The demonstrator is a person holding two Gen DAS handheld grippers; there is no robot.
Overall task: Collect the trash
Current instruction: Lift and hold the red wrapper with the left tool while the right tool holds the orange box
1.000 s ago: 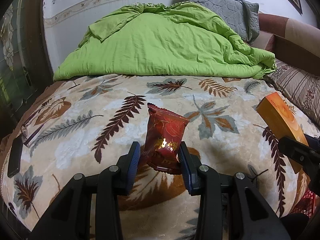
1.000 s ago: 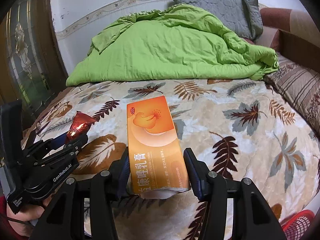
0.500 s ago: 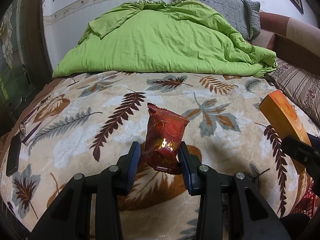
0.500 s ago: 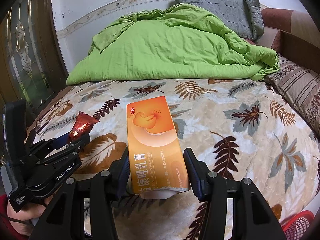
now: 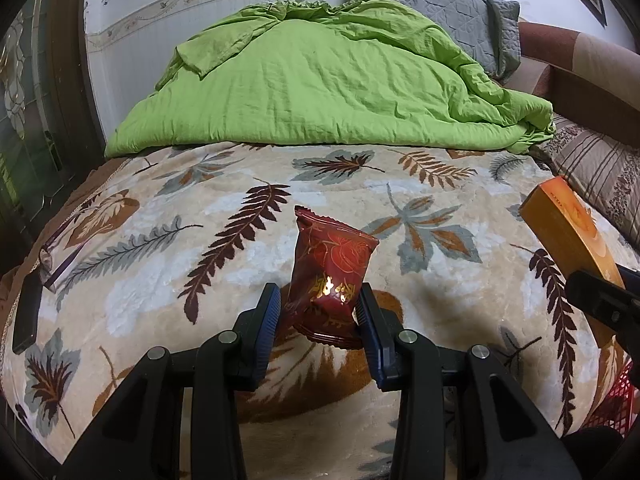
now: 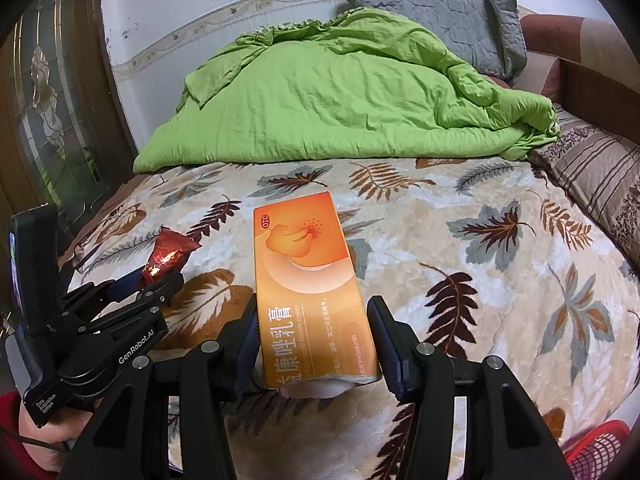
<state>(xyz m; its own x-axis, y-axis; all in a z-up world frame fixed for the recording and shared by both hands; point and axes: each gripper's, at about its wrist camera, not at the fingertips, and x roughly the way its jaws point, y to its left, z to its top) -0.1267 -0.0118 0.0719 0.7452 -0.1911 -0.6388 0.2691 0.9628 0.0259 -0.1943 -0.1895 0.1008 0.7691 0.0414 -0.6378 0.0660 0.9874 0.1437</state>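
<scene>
A bed (image 5: 120, 320) fills the room, spread with a cream leaf-print blanket (image 6: 500, 280), a rumpled green quilt (image 5: 320, 92) heaped behind — a grey quilted pillow (image 6: 440, 12) above it. White wall (image 5: 132, 20) with a patterned border; a dark wooden door with leaded glass (image 6: 48, 100) stands at left.

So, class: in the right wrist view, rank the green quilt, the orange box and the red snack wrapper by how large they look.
1. green quilt
2. orange box, though it sits close to the camera in the right claw, which inflates it
3. red snack wrapper, smallest by far
</scene>
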